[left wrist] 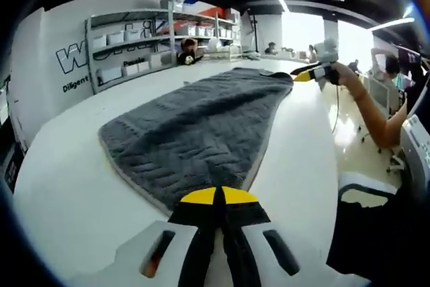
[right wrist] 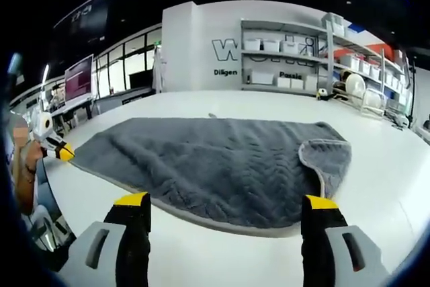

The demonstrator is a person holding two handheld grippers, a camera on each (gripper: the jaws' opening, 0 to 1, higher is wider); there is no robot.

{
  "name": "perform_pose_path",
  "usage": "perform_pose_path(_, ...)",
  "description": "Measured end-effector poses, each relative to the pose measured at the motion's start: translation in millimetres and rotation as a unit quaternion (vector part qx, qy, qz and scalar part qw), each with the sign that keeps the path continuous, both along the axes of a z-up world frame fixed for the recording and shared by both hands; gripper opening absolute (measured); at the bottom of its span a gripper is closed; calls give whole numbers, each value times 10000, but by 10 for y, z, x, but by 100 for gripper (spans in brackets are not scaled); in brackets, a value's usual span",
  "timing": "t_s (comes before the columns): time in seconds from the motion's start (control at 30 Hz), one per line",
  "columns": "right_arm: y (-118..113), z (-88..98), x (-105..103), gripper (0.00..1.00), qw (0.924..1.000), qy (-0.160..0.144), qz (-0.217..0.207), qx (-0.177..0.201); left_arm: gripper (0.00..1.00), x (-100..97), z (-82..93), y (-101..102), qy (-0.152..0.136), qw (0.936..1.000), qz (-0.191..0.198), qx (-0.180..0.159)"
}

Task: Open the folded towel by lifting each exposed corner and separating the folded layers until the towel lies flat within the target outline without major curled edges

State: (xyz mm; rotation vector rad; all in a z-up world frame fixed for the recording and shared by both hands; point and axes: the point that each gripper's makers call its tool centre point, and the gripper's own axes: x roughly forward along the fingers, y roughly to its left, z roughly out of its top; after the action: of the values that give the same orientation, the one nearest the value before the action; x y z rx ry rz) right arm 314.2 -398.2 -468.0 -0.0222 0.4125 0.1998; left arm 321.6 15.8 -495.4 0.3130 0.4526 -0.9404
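A grey textured towel (left wrist: 201, 126) lies spread along the white table (left wrist: 60, 199). In the right gripper view the towel (right wrist: 215, 166) has its right corner folded back (right wrist: 326, 156), with the pale hem showing. My left gripper (left wrist: 218, 196) is shut with its yellow tips on the towel's near edge; from the right gripper view the left gripper (right wrist: 59, 151) sits at the towel's left corner. My right gripper (right wrist: 225, 201) is open, its jaws standing wide apart over the towel's near edge. Seen from the left gripper view, the right gripper (left wrist: 310, 73) is at the towel's far right corner, held by a hand.
Shelves with white bins (left wrist: 134, 38) stand against the wall beyond the table, also seen as shelves (right wrist: 289, 65). A person (left wrist: 188, 50) sits past the table's far end. A monitor (right wrist: 78, 78) stands at the left. A white chair (left wrist: 366, 189) is beside the table's right edge.
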Motion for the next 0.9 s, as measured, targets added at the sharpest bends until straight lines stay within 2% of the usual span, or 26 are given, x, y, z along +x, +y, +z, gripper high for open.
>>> perform_pose_path(0.23,-43,-3,-36,95,9999,9,6,-110,1,-52,-3,57,189,9998,-13,28)
perform_pose_path(0.57,-127,-43,-39,95,9998,95,-94,-124,1,-187,-9,114,224,9992,-132,308)
perform_pose_path(0.77,-171,-54,-16,95,9998,115,-131,-106,1,-197,-25,115,281,9993,-126,231)
perform_pose_path(0.9,-129,-63,-15,95,9998,144,-79,-120,0,-231,-26,134,290,9988,-201,353)
